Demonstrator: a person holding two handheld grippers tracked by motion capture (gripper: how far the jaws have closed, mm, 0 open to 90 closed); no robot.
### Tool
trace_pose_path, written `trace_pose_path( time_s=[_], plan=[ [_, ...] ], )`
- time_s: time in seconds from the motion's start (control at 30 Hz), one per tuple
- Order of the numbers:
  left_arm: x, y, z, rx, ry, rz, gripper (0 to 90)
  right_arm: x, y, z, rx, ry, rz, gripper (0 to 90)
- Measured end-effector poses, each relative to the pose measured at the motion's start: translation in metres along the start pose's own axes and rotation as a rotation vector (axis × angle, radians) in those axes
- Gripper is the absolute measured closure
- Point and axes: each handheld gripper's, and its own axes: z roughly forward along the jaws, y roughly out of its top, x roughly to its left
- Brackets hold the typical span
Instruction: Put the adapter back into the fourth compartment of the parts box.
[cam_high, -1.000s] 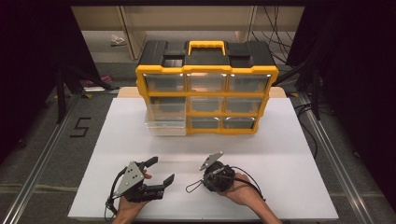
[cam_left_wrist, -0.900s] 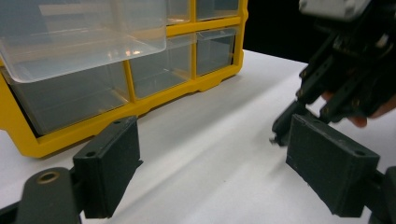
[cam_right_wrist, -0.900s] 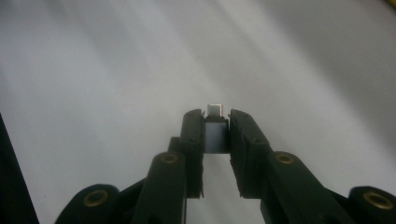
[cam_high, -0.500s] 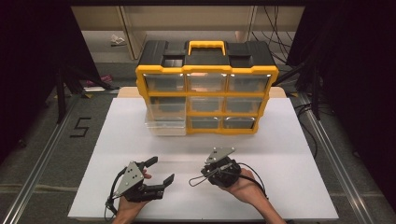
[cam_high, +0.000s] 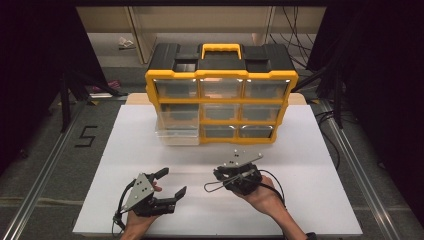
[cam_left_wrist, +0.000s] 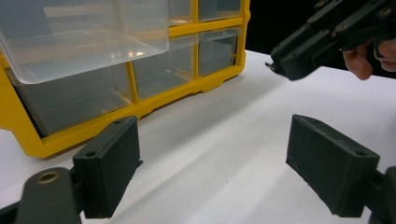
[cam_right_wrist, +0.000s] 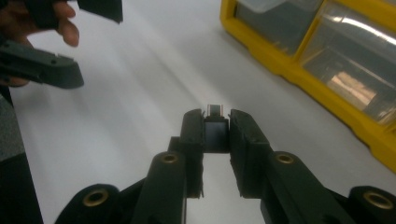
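The right gripper (cam_right_wrist: 216, 128) holds a small dark block (cam_right_wrist: 216, 132), clamped between its closed jaws above the white worktop (cam_high: 300, 150). One clear drawer (cam_high: 179, 129) of the yellow organizer (cam_high: 220, 107) stands pulled out; placement into it appears still to be done. The left gripper (cam_left_wrist: 212, 163) rests with jaws wide and empty.

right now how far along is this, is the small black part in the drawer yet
Done: one clear drawer of the yellow organizer is pulled out. In hand: the right hand-held gripper is shut on a small black part above the white table. Left: putting it in the drawer. The left hand-held gripper waits open.
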Motion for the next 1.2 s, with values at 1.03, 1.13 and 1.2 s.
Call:
trace_pose_path(
  time_s=[1.03, 1.13, 1.2],
  plan=[
    [0.000, 0.000, 0.000, -0.009, -0.005, -0.005, 17.2, -0.017, 0.072, -0.017, -0.139, -0.068, -0.041, 76.3],
    [0.001, 0.000, 0.000, -0.012, -0.015, -0.007, 17.1, -0.017, 0.078, -0.017, -0.141, -0.071, -0.049, 76.3],
    [0.001, 0.000, -0.001, -0.024, -0.018, -0.013, 17.1, -0.018, 0.086, -0.017, -0.153, -0.069, -0.051, 76.3]
  ],
)
